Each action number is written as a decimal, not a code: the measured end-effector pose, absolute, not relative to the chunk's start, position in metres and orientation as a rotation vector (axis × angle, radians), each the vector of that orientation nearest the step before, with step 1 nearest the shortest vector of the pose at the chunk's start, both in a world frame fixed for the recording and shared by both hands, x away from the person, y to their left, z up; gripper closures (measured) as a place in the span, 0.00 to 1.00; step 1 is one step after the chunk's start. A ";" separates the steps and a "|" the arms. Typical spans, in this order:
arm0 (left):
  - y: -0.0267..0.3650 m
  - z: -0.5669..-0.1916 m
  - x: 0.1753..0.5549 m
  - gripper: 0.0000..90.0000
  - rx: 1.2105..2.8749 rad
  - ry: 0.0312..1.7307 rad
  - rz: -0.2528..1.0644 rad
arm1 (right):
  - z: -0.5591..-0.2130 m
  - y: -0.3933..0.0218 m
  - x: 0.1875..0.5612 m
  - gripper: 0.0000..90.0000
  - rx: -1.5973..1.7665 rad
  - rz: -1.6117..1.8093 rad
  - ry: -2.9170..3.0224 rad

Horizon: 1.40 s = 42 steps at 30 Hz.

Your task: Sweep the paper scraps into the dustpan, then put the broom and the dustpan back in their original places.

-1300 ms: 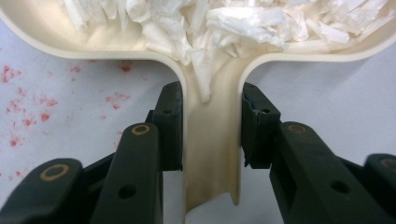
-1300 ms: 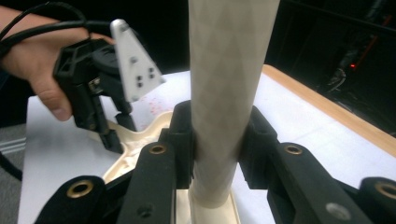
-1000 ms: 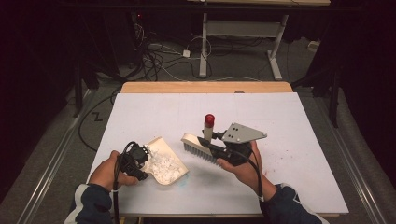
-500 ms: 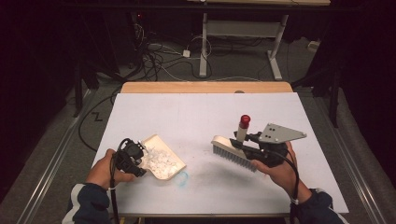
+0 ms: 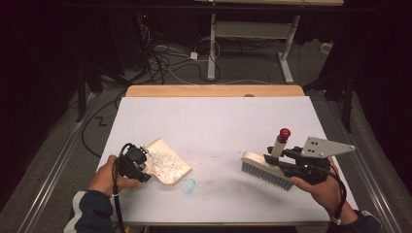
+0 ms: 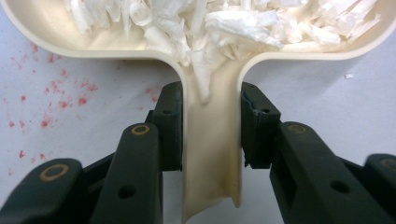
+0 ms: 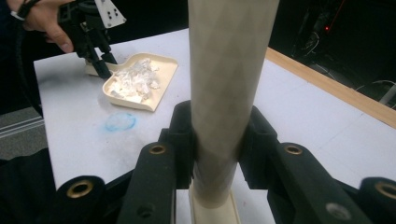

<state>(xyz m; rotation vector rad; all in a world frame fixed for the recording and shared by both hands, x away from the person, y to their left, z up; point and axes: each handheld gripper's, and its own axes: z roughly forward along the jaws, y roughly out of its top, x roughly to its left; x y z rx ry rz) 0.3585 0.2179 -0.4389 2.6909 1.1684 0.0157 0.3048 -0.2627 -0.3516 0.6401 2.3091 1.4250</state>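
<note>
On the table (image 5: 214,121), the right gripper (image 5: 286,164), clamped on the brush (image 5: 267,170), had moved away from the full pan (image 5: 167,165), held by the left gripper (image 5: 133,162). Sweeping looked done.

In the left gripper view the dustpan (image 6: 212,140) is cut off by the top edge, so that its front lip and most of the heap of white shreds (image 6: 224,23) are lost; the end of its handle is cut off at the bottom edge. In the right gripper view the brush handle (image 7: 229,88) is cut off by the top edge, its red tip unseen, and the bristles are hidden below the jaws. In the high view the fingertips of the left gripper (image 5: 141,162) are too small to be made out, and the person's forearms are cut off at the bottom edge.
</note>
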 end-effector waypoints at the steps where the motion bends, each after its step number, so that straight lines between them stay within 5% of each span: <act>1: 0.218 -0.439 0.359 0.70 2.691 1.169 0.015 | -0.351 -0.265 0.303 0.79 0.643 1.427 2.319; 23: 0.225 -0.444 0.365 0.70 2.518 1.362 0.031 | -0.346 -0.306 0.300 0.79 0.682 1.351 2.514; 42: 0.243 -0.449 0.370 0.69 2.297 1.565 0.049 | -0.375 -0.306 0.355 0.78 0.813 1.282 2.612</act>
